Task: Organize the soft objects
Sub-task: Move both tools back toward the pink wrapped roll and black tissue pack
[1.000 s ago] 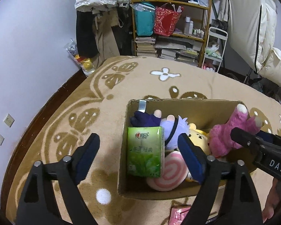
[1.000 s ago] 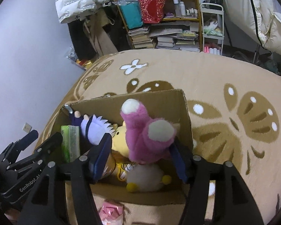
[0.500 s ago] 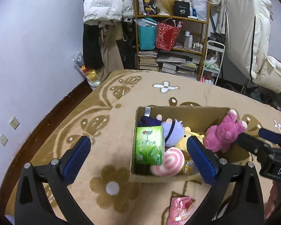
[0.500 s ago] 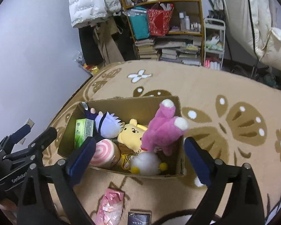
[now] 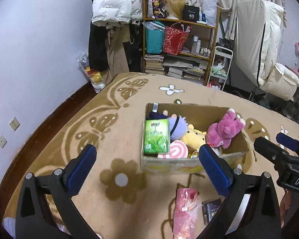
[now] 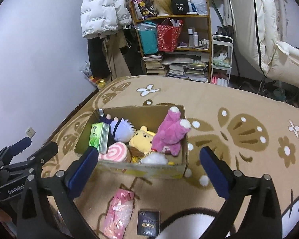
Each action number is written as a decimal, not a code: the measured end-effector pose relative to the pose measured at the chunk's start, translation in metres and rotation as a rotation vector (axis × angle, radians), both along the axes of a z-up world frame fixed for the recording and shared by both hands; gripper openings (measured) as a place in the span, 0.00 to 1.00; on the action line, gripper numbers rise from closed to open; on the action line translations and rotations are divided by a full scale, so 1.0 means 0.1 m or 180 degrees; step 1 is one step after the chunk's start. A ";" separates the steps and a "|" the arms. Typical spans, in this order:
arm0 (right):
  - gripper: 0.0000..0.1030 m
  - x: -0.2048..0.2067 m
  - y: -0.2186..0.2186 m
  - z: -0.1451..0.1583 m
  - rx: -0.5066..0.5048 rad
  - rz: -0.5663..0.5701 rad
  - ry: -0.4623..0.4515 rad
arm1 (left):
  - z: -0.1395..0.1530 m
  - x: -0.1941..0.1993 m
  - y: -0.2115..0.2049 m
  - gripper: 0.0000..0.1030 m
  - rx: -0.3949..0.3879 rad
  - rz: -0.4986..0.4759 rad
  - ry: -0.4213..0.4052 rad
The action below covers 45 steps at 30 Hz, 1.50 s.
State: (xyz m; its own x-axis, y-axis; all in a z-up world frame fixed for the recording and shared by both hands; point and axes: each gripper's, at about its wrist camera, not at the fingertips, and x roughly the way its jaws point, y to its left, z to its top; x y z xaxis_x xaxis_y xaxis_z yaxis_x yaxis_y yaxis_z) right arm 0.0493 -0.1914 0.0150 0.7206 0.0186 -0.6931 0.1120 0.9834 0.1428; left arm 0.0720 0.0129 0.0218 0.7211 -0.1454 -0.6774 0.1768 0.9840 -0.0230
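Now both pairs of jaws stand wide with nothing between them: the right gripper (image 6: 148, 165) has just been opening, and the left gripper (image 5: 147, 164) too. Both tilt down toward the box (image 6: 149, 170) from its near side, clear of it. Inside the box lie a pink plush (image 6: 169, 134), yellow bear (image 6: 140, 140), swirl cushion (image 6: 115, 154) and green pack (image 5: 156, 136). Nearer than the box, a pink packet (image 6: 118, 212) lies on the rug (image 6: 239, 103).

a home bedroom: patterned blanket (image 6: 229, 103), cluttered bookshelf (image 6: 173, 45), hanging coats (image 6: 101, 12).
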 end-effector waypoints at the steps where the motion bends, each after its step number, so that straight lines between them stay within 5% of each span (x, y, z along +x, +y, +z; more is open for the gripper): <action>1: 1.00 -0.04 0.01 -0.01 -0.0008 -0.0002 0.0004 | -0.01 -0.02 0.00 0.99 -0.0001 -0.0001 0.0011; 15: 1.00 -0.29 -0.01 -0.47 0.0038 -0.0049 0.0290 | -0.35 -0.12 -0.15 0.99 0.0177 -0.0085 0.0267; 45: 1.00 -0.21 0.00 -1.41 0.0164 0.0119 0.1238 | -1.08 0.13 -0.46 0.99 0.0232 -0.0362 0.1233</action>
